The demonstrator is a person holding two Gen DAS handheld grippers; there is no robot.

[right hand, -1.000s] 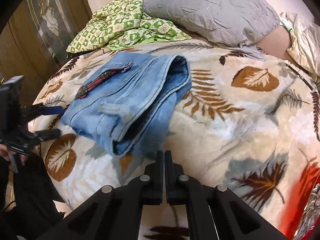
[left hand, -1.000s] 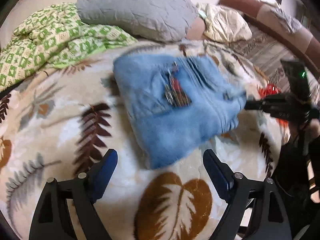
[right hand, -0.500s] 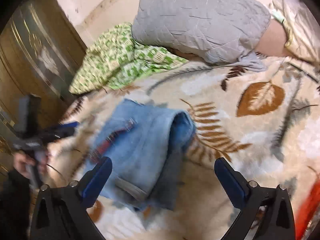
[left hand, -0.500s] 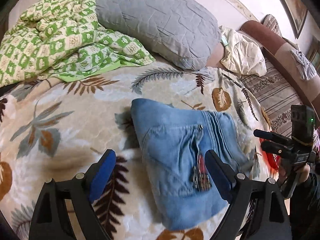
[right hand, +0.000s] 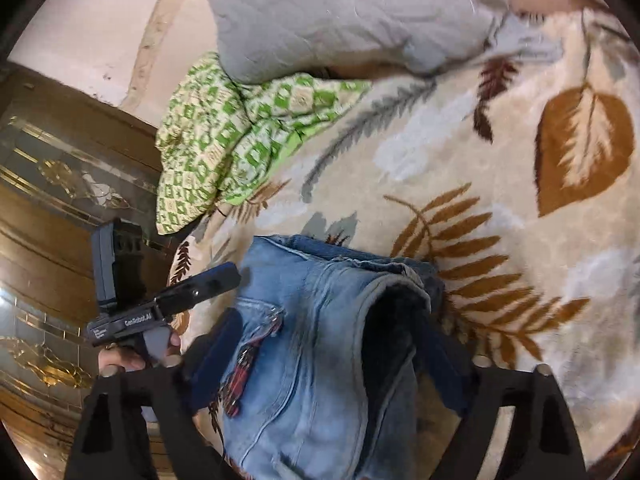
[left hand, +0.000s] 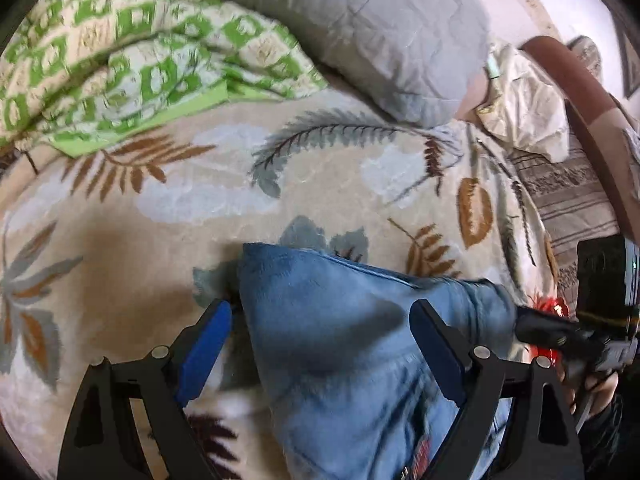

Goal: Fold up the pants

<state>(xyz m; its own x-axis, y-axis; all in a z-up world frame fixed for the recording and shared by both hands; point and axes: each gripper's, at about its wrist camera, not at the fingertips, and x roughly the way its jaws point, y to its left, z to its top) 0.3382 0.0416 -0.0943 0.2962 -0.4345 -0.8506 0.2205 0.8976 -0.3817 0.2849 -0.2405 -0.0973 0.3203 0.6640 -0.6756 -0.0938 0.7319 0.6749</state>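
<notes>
The folded light-blue jeans (left hand: pixel 340 340) lie on the leaf-print blanket (left hand: pixel 168 240). My left gripper (left hand: pixel 320 344) hangs open over their far left corner. Its left pad (left hand: pixel 204 344) is beside the denim edge and its right finger is above the cloth. In the right wrist view the jeans (right hand: pixel 320 320) show a pocket with a red-checked lining and an open fold at the right. My right gripper (right hand: pixel 332 356) straddles them with its jaws closing, one finger at each side of the bundle; I see no pad pressing. A hand holds the left tool (right hand: pixel 132 320).
A grey pillow (left hand: pixel 360 28) and a green patterned quilt (left hand: pixel 120 52) lie at the head of the bed. A cream bundle (left hand: pixel 524 108) and a striped sofa (left hand: pixel 572 196) are at the right. A dark wooden cabinet with gold ornament (right hand: pixel 60 208) stands left of the bed.
Both grippers have come in over the jeans and rolled. The right gripper went from shut to wide open, then narrowed around the bundle. The left gripper stayed open.
</notes>
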